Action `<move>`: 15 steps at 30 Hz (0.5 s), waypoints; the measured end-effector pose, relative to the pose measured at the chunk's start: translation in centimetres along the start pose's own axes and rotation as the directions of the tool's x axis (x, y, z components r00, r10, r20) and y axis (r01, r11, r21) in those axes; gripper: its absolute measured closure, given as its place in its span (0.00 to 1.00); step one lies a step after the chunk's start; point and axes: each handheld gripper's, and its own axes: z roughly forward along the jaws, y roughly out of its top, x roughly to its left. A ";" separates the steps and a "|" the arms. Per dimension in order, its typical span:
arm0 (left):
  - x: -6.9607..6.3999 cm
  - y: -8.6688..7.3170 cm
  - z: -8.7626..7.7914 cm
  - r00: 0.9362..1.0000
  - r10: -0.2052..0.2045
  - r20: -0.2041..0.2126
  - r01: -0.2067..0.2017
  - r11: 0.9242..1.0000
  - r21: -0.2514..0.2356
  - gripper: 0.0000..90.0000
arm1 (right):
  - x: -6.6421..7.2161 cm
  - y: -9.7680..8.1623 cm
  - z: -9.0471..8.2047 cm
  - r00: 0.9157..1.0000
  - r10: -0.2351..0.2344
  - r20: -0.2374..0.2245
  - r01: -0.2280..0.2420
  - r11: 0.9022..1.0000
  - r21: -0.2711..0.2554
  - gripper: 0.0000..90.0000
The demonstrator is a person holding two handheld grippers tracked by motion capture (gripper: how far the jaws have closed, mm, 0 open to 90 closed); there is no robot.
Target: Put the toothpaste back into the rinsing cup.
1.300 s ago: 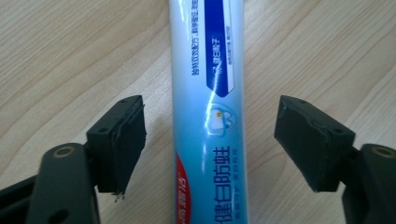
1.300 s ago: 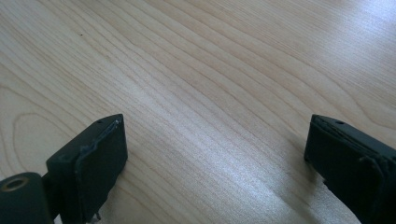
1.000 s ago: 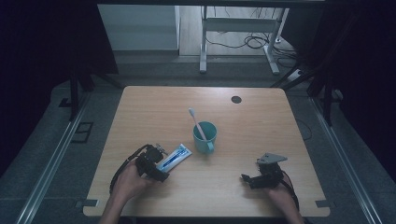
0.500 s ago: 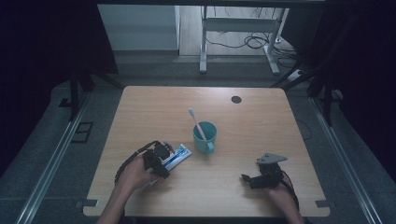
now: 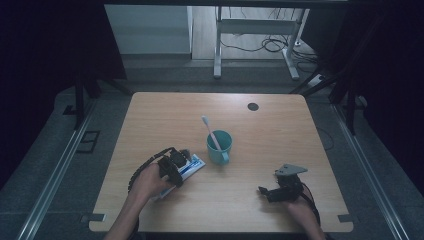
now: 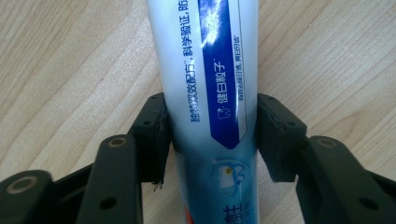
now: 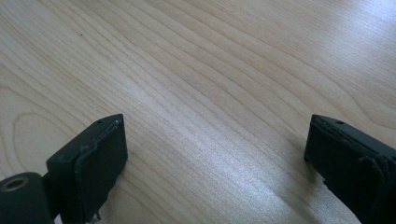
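White and blue, the toothpaste tube (image 6: pixel 205 93) lies flat on the wooden table (image 5: pixel 280 130), just left of the teal cup (image 5: pixel 220 146) that holds a toothbrush (image 5: pixel 210 131) leaning out towards the far side. The left gripper (image 6: pixel 210 135) has come over the tube's lower half, and its jaws have just been closing with the tube between them: in the left gripper view the left pad sits against the tube's edge, while on the right a sliver of table seems to show between pad and tube, so I cannot tell whether the grip has fully taken. The tube looks unlifted, its length flat against the wood. The right gripper (image 7: pixel 215 154) rests low over bare table near the front right, its jaws spread wide with nothing between them, well apart from cup and tube. As I judge it, the reach and the straddling are done, the squeeze is near its end, and the lift and whatever carry follows, likely towards the cup or the brush, are all left to do.
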 end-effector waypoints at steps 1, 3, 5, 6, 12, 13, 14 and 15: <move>0.0 0.1 0.0 1.000 -0.001 0.001 0.001 1.000 0.007 0.58 | 0.0 0.0 0.0 1.000 0.000 0.000 0.000 1.000 0.000 0.06; 0.0 0.1 -0.1 1.000 -0.008 0.000 0.008 1.000 0.011 0.60 | 0.0 0.0 0.0 1.000 0.000 0.000 0.000 1.000 0.001 0.06; 0.0 0.2 -0.4 1.000 0.005 0.002 -0.005 1.000 0.017 0.66 | 0.0 0.0 0.0 1.000 0.000 0.000 0.000 1.000 0.001 0.06; 0.0 0.2 -0.4 1.000 0.007 0.002 -0.007 1.000 0.017 0.68 | 0.0 0.0 0.0 1.000 0.000 0.000 0.000 1.000 0.001 0.06; 0.1 0.0 -0.8 1.000 0.002 0.014 -0.002 1.000 0.001 0.76 | 0.0 0.0 0.0 1.000 0.000 0.000 0.000 1.000 0.001 0.06; 0.1 -0.1 -0.8 1.000 0.004 0.014 -0.004 1.000 -0.004 0.77 | 0.0 0.0 0.0 1.000 0.000 0.000 0.000 1.000 0.001 0.06; 0.2 -0.2 -0.8 1.000 0.005 0.017 -0.005 1.000 -0.010 0.78 | 0.0 0.0 0.0 1.000 0.000 0.000 0.000 1.000 0.001 0.06; 0.2 -0.3 -0.8 1.000 0.007 0.021 -0.007 1.000 -0.017 0.78 | 0.0 0.0 0.0 1.000 -0.001 0.000 0.001 1.000 0.001 0.06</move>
